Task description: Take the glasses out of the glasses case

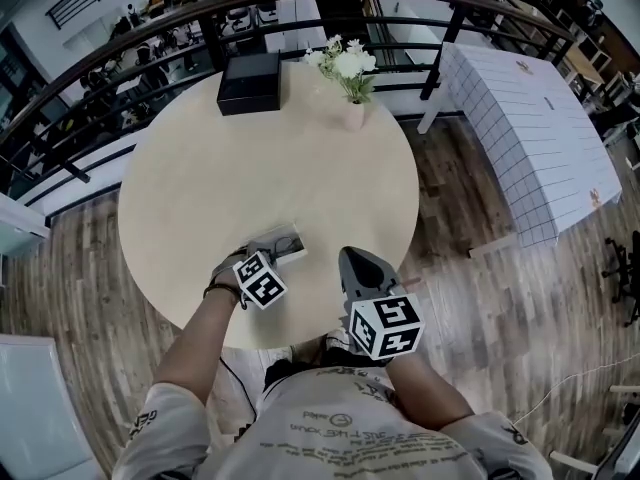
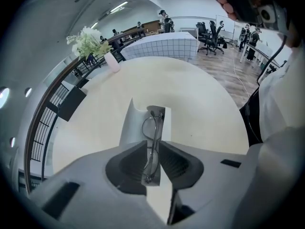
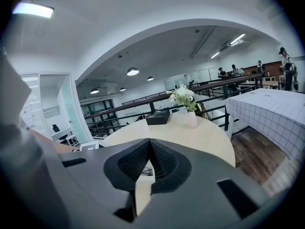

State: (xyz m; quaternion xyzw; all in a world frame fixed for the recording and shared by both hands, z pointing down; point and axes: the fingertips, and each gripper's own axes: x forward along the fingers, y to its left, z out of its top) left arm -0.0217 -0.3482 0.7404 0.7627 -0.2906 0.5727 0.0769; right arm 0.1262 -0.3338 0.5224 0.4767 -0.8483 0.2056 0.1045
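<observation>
Thin, faintly shiny metal wire for the glasses, against the smooth matt white of the glasses case. Matt grey plastic with dark ribbed pads on the left gripper. Smooth, pale, low-sheen top on the round table, grained wood planks on the floor, soft white cloth with a fine grid for the checked tablecloth.

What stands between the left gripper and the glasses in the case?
Nothing visible does. The left gripper has its jaws shut on the glasses, which stand upright in the open glasses case.
</observation>
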